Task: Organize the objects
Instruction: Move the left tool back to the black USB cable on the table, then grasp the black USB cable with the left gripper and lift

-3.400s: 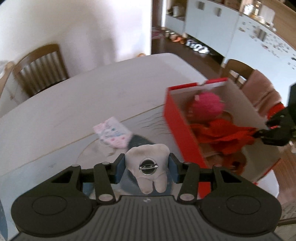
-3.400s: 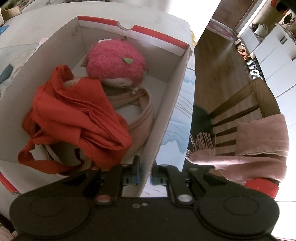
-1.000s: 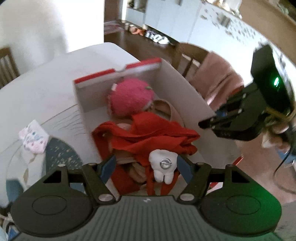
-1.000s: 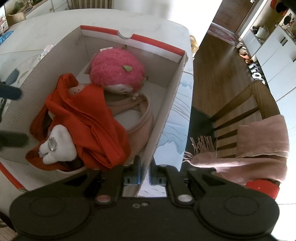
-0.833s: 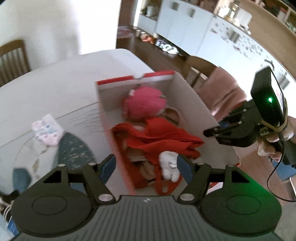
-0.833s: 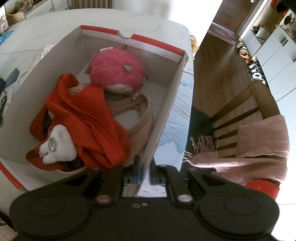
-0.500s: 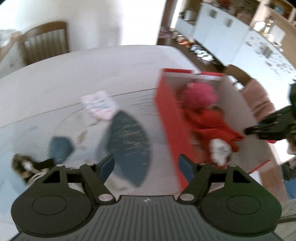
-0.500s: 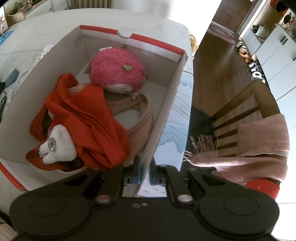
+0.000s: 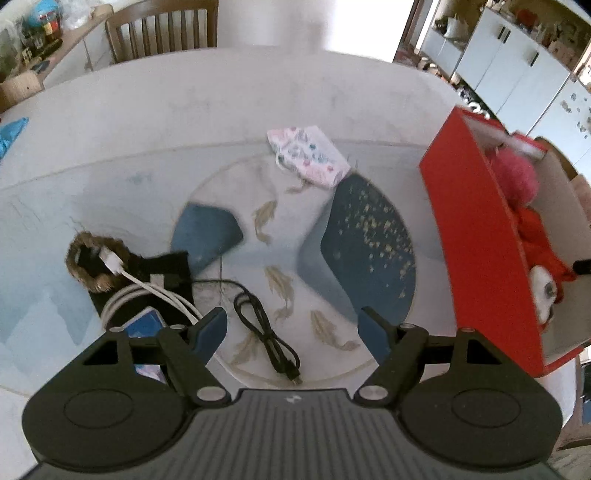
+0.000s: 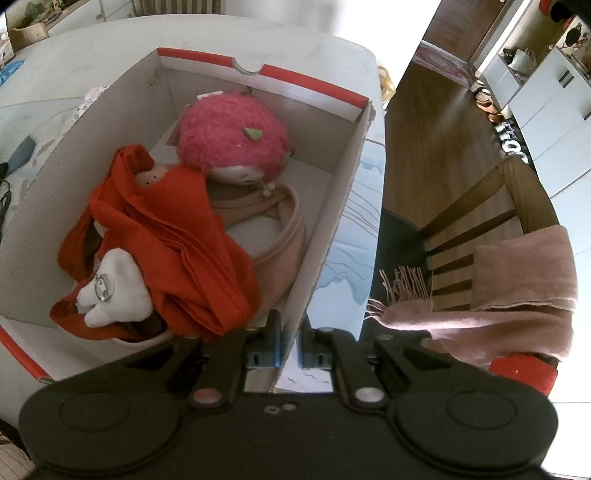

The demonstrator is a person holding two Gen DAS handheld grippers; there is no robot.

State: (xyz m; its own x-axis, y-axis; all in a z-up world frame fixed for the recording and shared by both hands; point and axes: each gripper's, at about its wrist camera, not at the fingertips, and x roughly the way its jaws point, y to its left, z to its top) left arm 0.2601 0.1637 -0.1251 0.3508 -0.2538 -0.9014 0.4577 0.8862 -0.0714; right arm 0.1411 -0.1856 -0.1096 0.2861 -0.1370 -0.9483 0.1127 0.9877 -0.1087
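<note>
The red cardboard box (image 9: 484, 236) stands at the table's right. In the right wrist view its near side wall (image 10: 332, 206) is pinched by my right gripper (image 10: 289, 349). Inside lie a white tooth plush (image 10: 114, 291), red cloth (image 10: 177, 236), a pink plush (image 10: 232, 136) and a tan bag (image 10: 280, 236). My left gripper (image 9: 293, 330) is open and empty above the table, over a black cable (image 9: 266, 332). A floral pouch (image 9: 308, 155), a white cable (image 9: 147, 291), a furry brown item (image 9: 94, 258) and a blue card (image 9: 144, 321) lie on the table.
A patterned mat (image 9: 354, 236) covers the table's middle. A wooden chair (image 9: 159, 29) stands at the far side. Another chair with a pink scarf (image 10: 509, 280) stands right of the box, past the table edge.
My left gripper let go of the tooth plush in the box, opened, and swung left, back over the table. My right gripper has kept its hold on the box wall.
</note>
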